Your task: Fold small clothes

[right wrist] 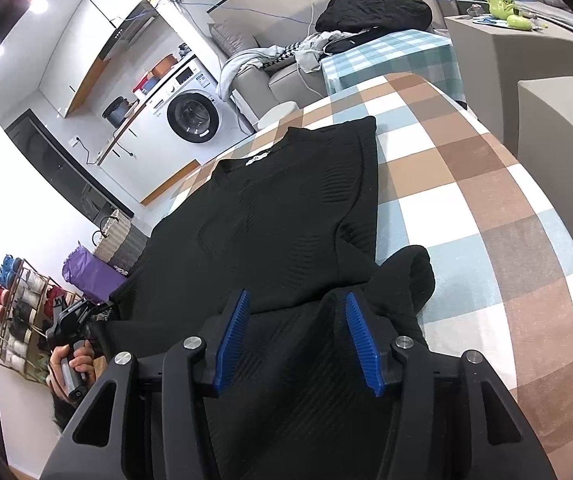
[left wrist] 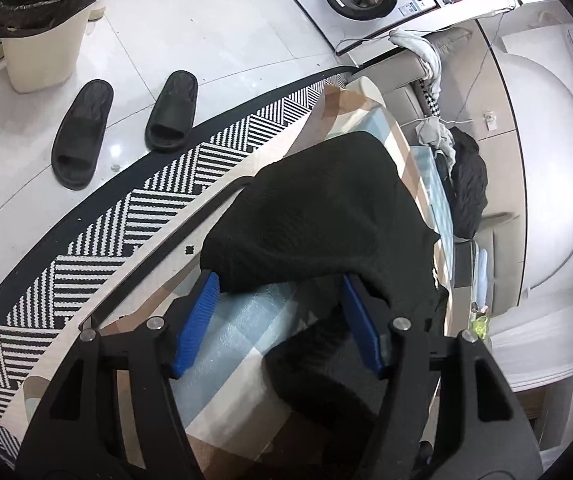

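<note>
Nearby, slippers (left wrist: pixel 124 128) and a bin (left wrist: pixel 46 24) sit at 10 o'clock — the black knit sweater (right wrist: pixel 286 216) lies on the checked tablecloth (right wrist: pixel 486 208), collar toward 12, both grippers (left wrist: pixel 278 312) (right wrist: pixel 298 336) spread wide over its hem.

Home interior: washing machine (right wrist: pixel 193 117), sofa (right wrist: pixel 270 76), slippers (left wrist: pixel 126 124), shoe rack (right wrist: pixel 22 316).

- The sweater (right wrist: pixel 286 216) lies on the table (right wrist: pixel 486 200), collar toward 12 o'clock in the right wrist view; a bunched part, perhaps a sleeve, sits at its 4 o'clock
- Washing machine (right wrist: pixel 193 118) at 10 o'clock beyond the table; sofa (right wrist: pixel 286 80) at 12
</note>
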Available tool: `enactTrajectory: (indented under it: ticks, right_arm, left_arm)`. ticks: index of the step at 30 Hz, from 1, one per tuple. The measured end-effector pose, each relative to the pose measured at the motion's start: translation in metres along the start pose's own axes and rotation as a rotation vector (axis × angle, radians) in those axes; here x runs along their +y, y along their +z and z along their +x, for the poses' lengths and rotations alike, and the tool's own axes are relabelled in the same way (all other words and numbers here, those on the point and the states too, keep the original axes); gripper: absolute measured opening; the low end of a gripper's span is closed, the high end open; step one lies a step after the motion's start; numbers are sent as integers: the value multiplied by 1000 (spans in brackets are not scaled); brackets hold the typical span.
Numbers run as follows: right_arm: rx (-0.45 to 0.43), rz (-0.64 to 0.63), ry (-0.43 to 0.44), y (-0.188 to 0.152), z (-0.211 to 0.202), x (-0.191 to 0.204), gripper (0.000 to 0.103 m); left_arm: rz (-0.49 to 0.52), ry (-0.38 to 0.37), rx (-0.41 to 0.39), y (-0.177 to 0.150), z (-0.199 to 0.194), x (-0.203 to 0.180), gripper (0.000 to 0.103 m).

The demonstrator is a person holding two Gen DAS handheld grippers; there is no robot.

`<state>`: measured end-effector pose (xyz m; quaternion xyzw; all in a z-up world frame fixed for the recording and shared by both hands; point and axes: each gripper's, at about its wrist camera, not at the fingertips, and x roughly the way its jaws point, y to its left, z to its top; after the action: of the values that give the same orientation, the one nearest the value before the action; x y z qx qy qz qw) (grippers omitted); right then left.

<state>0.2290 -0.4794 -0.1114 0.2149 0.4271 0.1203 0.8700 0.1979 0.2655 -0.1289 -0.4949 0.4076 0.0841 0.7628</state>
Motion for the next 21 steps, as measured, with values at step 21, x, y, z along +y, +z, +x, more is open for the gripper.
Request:
enactTrajectory:
  ticks: [21]
  right_arm:
    - [17,21,-7,-1,8,-6,56]
  left_arm:
    - [-118,-18,58,21,9,4,45]
